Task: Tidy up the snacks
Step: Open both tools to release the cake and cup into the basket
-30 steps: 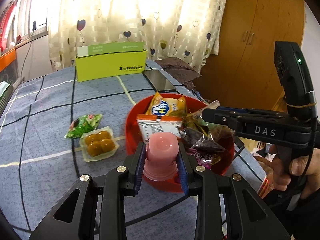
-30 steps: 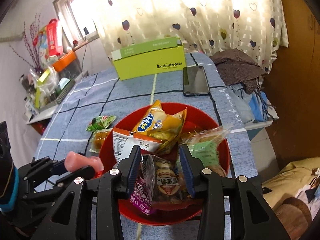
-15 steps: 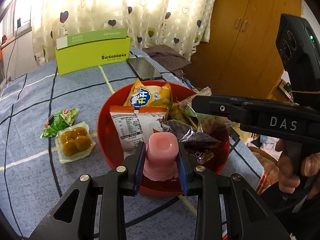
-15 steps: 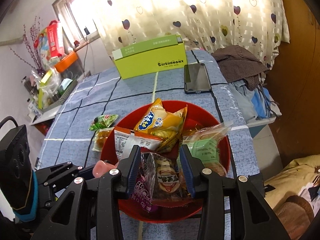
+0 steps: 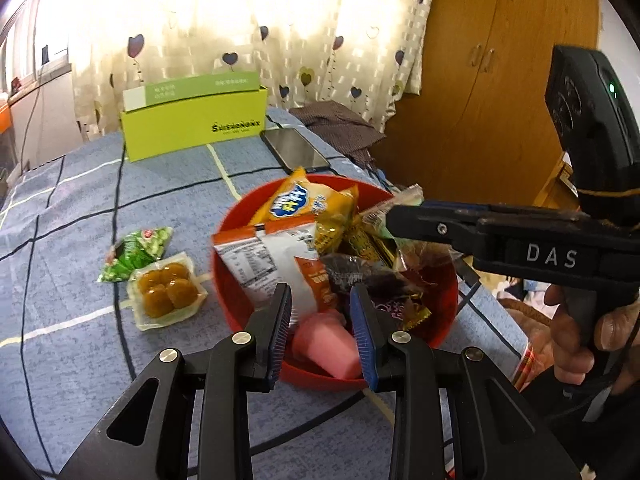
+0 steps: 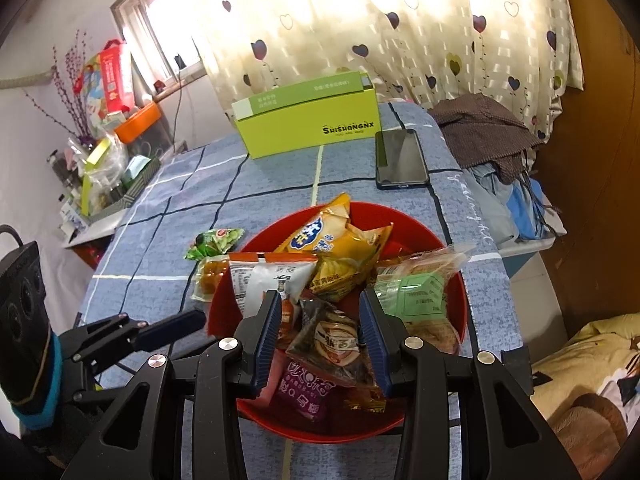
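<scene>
The left gripper (image 5: 322,330) hangs over the near rim of the red bowl (image 5: 236,304), its fingers (image 5: 280,320) spread apart. Between them, down in the bowl, lies a pink jelly cup (image 5: 330,346) tipped on its side. There is a gap on the left finger's side, and I cannot tell whether the right finger brushes it. From the right wrist view only a sliver of pink shows behind the gripper.

The right gripper (image 6: 318,336) hovers over the same bowl (image 6: 456,320) from the other side, its fingers (image 6: 266,332) also held wide and gripping nothing. Straight below them sits a dark see-through packet (image 6: 328,344) with a purple packet (image 6: 304,392) just in front of it.

The bowl is heaped with snacks: a yellow chip bag (image 5: 298,204) at the far side, a white and orange packet (image 5: 266,264) leaning against the left wall, and a clear wrapper with a green label (image 6: 420,290) on the right.

Two snacks lie on the blue checked cloth of the counter (image 5: 80,220), just left of the bowl: a green pea packet (image 5: 136,254) and, touching it, a clear pack of brown round pieces (image 5: 166,294).

Farther back stand a lime green box (image 5: 196,130) and a dark phone (image 5: 294,150) lying flat beside it. A brown cloth (image 6: 484,132) is bunched at the counter's far corner, near the heart-print curtain (image 6: 400,28).
</scene>
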Motion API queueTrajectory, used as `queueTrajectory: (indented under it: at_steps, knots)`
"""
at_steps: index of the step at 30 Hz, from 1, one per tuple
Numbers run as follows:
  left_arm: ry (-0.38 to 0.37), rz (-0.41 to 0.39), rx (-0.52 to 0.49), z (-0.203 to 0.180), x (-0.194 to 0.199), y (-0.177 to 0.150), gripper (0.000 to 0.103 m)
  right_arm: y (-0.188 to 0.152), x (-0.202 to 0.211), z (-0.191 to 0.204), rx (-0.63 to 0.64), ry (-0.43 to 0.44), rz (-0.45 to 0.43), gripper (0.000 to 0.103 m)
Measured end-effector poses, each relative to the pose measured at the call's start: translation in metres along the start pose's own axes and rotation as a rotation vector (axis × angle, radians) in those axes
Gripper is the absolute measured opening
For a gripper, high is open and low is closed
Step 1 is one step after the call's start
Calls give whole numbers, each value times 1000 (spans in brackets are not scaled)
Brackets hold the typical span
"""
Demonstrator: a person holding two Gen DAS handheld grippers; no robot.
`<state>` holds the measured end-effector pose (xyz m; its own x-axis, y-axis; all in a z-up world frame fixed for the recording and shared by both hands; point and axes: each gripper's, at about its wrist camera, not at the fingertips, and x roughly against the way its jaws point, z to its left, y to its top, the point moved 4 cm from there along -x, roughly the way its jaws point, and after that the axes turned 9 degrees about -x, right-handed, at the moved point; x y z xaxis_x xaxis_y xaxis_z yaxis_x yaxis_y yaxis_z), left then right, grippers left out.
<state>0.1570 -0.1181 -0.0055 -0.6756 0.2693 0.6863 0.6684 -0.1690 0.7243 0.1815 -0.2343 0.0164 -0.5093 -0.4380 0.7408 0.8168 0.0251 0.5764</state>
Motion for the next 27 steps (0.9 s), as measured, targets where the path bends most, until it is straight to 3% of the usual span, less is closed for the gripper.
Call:
queueTrajectory:
  at_steps: [27]
  knots:
    - [111, 16, 134, 68, 18, -34, 37, -20, -10, 55, 184, 76, 37, 42]
